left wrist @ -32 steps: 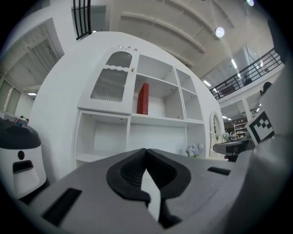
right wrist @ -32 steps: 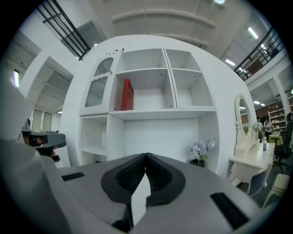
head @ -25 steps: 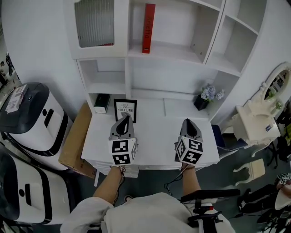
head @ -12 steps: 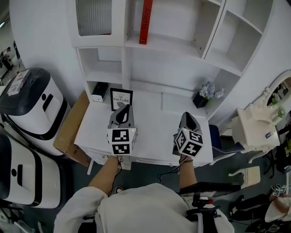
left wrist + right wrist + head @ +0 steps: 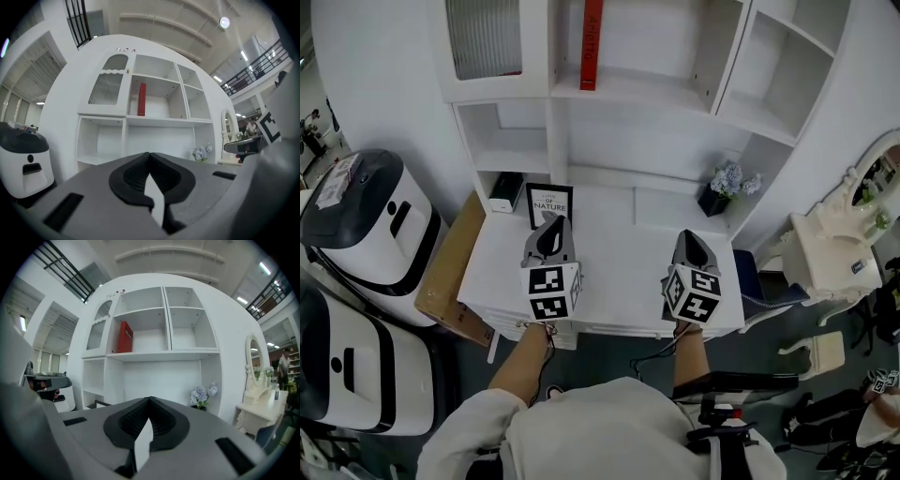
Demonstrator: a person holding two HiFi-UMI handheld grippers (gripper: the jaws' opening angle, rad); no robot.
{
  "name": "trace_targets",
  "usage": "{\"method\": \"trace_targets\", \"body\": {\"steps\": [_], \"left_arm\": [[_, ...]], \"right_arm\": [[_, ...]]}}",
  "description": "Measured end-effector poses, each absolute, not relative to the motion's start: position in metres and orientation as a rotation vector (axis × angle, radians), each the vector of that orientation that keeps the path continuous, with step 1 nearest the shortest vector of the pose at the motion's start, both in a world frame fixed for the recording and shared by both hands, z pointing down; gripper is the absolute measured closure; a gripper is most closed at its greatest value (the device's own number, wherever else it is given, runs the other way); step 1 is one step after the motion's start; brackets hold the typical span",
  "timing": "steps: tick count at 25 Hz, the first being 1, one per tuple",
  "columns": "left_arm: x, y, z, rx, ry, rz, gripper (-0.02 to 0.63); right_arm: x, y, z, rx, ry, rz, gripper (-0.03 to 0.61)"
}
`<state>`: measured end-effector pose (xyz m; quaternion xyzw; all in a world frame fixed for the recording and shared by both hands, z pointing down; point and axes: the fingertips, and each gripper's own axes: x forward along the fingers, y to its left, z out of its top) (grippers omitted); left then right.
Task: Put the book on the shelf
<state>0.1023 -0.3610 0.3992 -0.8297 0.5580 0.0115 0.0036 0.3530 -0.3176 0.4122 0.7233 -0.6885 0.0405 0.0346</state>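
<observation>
While both grippers are held in front of the white shelf unit (image 5: 609,131), neither has hold of anything. Left gripper (image 5: 552,221): jaws fully closed, tips meeting, nothing between them. Right gripper (image 5: 688,236): jaws likewise closed tip to tip and empty. Both point roughly level toward the shelf unit, over its desk-level surface.

Red book (image 5: 592,42): it stands upright on the shelf unit's upper middle shelf, near the left side of that compartment. The compartment closed by a ribbed door (image 5: 484,36) is just to its left. The book is well apart from both sets of jaws, higher than them and further in. The left gripper is the nearer of the two. No jaw touches it.

On the shelf unit's lowest surface:
- a framed sign (image 5: 549,203) just beyond the left gripper's tips
- a small dark box (image 5: 505,191) in the lower left niche
- a potted flower (image 5: 727,187) at the lower right corner

Limits of observation: the upper edge of the head view cuts off the book's top end, and its spine lettering is too small to read. Contents behind the ribbed door cannot be made out. In the head view, each gripper's marker cube (image 5: 551,292) covers the grip behind it.
</observation>
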Motion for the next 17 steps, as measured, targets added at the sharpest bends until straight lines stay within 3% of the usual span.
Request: {"method": "trace_targets", "body": {"steps": [17], "left_arm": [[0.091,-0.365,0.402,-2.612,1.729,0.021,0.606]], "right_arm": [[0.341,-0.318,0.417,2.232,-2.086,0.105,0.558]]}}
